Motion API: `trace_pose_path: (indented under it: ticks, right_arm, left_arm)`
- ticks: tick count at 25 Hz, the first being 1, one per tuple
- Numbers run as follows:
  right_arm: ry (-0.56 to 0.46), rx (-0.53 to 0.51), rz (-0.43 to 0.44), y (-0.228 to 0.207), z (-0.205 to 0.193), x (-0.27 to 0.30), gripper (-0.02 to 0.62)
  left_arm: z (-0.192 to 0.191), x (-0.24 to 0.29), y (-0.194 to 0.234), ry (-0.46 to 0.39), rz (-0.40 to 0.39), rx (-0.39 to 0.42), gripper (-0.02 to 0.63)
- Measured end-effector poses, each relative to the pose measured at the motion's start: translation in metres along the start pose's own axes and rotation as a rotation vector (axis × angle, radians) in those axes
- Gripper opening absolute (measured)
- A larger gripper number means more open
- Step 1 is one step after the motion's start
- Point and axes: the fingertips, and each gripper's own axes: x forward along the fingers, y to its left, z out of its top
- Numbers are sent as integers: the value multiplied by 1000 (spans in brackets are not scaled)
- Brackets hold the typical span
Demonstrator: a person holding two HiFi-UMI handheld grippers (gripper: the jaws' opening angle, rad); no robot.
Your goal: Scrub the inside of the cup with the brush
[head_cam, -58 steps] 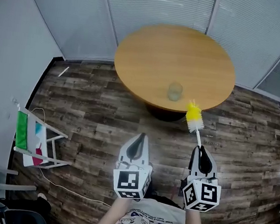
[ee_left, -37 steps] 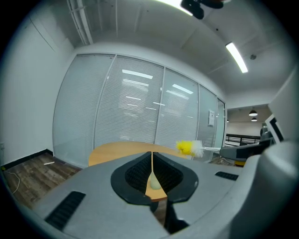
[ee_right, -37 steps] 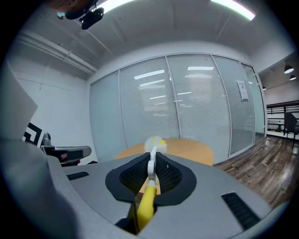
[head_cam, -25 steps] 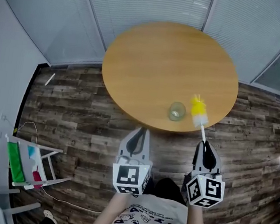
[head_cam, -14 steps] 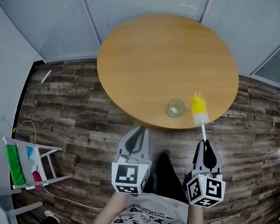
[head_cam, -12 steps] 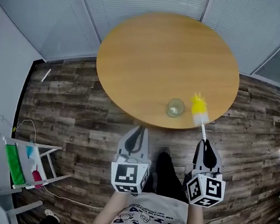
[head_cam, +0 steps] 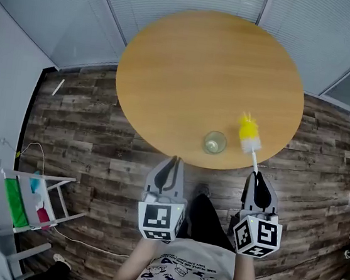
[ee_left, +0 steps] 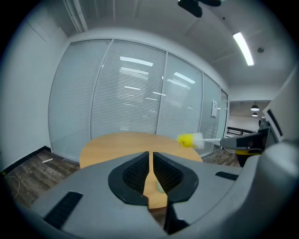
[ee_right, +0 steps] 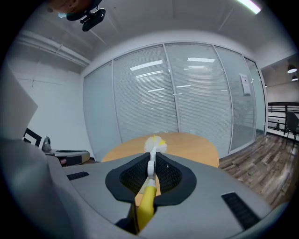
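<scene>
approach step. right tongs (head_cam: pixel 257 178) clamped on brush (head_cam: pixel 248 131) handle, head just right of cup (head_cam: pixel 214 142) at bench (head_cam: pixel 197 63) near edge. left tongs (head_cam: pixel 172 166) shut, empty. next, guessing: steady cup, dip brush in.

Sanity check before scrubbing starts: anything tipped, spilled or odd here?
Nothing stands out. The cup stands upright by the near edge of the table, no spill visible. The right gripper is shut on the brush, its head over the table. The left gripper is shut and empty.
</scene>
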Motion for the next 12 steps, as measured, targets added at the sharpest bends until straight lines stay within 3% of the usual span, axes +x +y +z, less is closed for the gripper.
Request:
trace_pose_path:
  ticks: [8, 10, 11, 12]
  right_arm:
    - [49, 10, 37, -26, 0, 42, 48]
    - [62, 12, 48, -30, -3, 51, 48]
    - [68, 13, 53, -31, -4, 55, 48]
    - [77, 14, 59, -33, -6, 59, 48]
  left_arm:
    - [-19, 28, -5, 69, 42, 22, 27]
    - [-22, 35, -9, 83, 33, 24, 73]
    - [-24, 38, -11, 89, 26, 29, 133]
    - [-25, 41, -14, 95, 21, 38, 141]
